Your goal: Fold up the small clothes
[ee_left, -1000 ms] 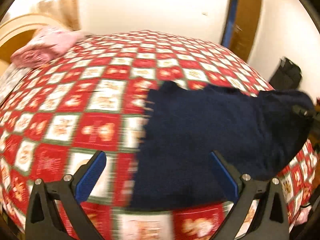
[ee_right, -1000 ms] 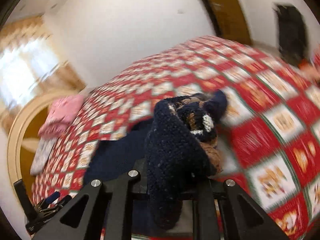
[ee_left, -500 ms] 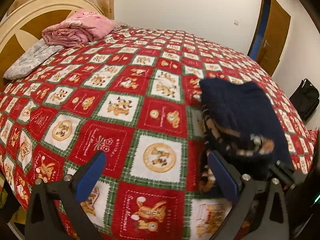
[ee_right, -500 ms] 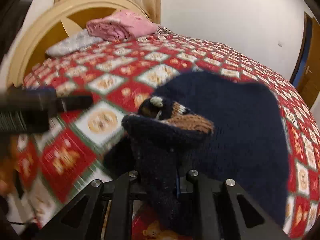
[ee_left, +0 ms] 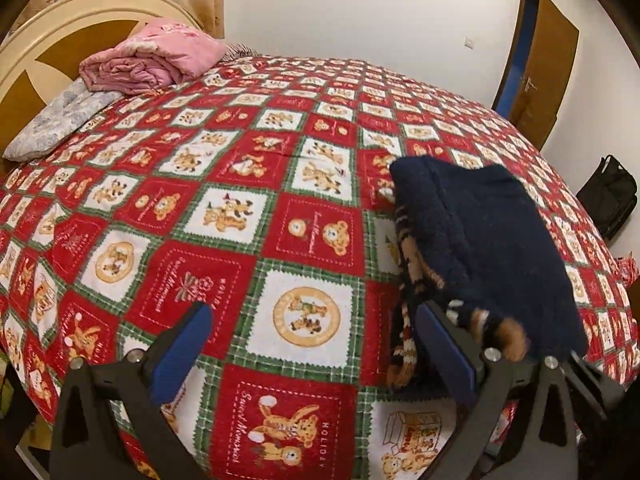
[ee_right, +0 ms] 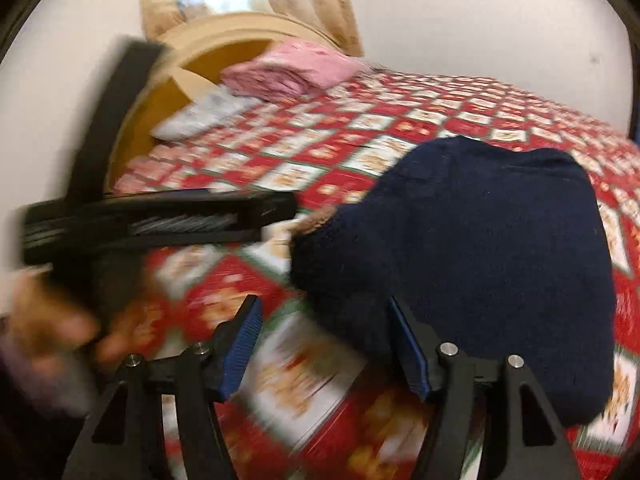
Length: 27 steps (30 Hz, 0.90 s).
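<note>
Now that the right gripper (ee_right: 326, 344) has let go of the navy sweater (ee_right: 480, 248) and stands open, the garment lies folded on the near right of the bedspread (ee_left: 240, 208). The left gripper (ee_left: 316, 352), open too, holds nothing, so this fold looks finished.

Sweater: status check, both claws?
Left claw open, empty. Right claw open, empty. Sweater folded on the bedspread, free of both. Nothing in the way.
</note>
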{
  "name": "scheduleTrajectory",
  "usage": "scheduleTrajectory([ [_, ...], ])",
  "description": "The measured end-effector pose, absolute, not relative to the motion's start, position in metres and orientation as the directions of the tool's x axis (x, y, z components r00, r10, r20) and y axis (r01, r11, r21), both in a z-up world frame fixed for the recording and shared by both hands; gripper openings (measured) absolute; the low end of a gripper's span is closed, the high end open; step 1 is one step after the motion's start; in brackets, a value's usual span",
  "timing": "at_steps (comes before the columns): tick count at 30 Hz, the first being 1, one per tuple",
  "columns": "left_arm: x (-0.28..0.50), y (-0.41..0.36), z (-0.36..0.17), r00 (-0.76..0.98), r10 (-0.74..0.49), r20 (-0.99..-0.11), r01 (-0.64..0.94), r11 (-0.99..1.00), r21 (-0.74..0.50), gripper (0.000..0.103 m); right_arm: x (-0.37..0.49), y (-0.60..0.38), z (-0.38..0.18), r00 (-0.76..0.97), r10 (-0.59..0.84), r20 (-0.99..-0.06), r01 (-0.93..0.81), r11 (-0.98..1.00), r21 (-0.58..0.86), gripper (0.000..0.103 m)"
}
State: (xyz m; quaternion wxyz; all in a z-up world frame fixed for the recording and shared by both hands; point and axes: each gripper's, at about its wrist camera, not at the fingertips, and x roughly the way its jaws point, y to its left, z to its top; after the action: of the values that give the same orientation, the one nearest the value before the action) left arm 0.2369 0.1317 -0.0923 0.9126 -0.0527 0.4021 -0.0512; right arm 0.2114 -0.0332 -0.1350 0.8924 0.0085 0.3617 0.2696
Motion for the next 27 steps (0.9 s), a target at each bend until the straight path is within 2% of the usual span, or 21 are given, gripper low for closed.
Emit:
scheduleTrajectory([
  [1, 0.237, 0.132, -0.09, 0.676, -0.138, -0.724, 0.05, 0.989, -0.142, 0.103, 0.201, -0.045, -0.127, 0.608, 0.52, -0.6, -0.479, 0.843, 0.246, 0.064],
  [3, 0.24, 0.128, -0.083, 0.684, -0.147, -0.714, 0.051, 0.987, -0.154, 0.103, 0.192, -0.074, -0.111, 0.666, 0.518, -0.538, -0.426, 0.855, 0.296, 0.05],
  [4, 0.241, 0.124, -0.081, 0.686, -0.156, -0.711, 0.057, 0.985, -0.161, 0.103, 0.193, -0.085, -0.107, 0.688, 0.493, -0.532, -0.39, 0.87, 0.302, 0.038],
  [5, 0.241, 0.118, -0.079, 0.686, -0.17, -0.708, 0.068, 0.983, -0.17, 0.103, 0.197, -0.097, -0.105, 0.715, 0.446, -0.538, -0.339, 0.894, 0.292, 0.034],
  [7, 0.239, 0.1, -0.07, 0.687, -0.214, -0.695, 0.115, 0.976, -0.187, 0.103, 0.206, -0.118, -0.107, 0.756, 0.306, -0.578, -0.208, 0.95, 0.231, 0.034],
  [11, 0.233, 0.064, -0.062, 0.693, -0.264, -0.671, 0.196, 0.965, -0.177, 0.103, 0.222, -0.141, -0.132, 0.709, 0.275, -0.65, -0.129, 0.956, 0.264, 0.034],
  [13, 0.237, 0.048, -0.075, 0.665, -0.26, -0.7, 0.209, 0.965, -0.159, 0.103, 0.221, -0.147, -0.147, 0.674, 0.282, -0.682, -0.099, 0.95, 0.294, 0.034],
  [15, 0.243, 0.042, -0.095, 0.616, -0.215, -0.758, 0.19, 0.974, -0.122, 0.097, 0.218, -0.147, -0.157, 0.654, 0.278, -0.703, -0.098, 0.953, 0.286, 0.033],
  [18, 0.247, 0.052, -0.127, 0.567, -0.148, -0.81, 0.143, 0.987, -0.08, 0.096, 0.211, -0.157, -0.159, 0.644, 0.306, -0.701, -0.102, 0.943, 0.318, 0.032],
  [22, 0.248, 0.074, -0.138, 0.53, -0.25, -0.81, 0.113, 0.968, -0.225, 0.099, 0.214, -0.166, -0.162, 0.619, 0.346, -0.705, -0.109, 0.927, 0.359, 0.032],
  [27, 0.243, 0.073, -0.119, 0.54, -0.235, -0.808, 0.15, 0.972, -0.182, 0.097, 0.211, -0.167, -0.156, 0.591, 0.359, -0.722, -0.113, 0.923, 0.367, 0.032],
])
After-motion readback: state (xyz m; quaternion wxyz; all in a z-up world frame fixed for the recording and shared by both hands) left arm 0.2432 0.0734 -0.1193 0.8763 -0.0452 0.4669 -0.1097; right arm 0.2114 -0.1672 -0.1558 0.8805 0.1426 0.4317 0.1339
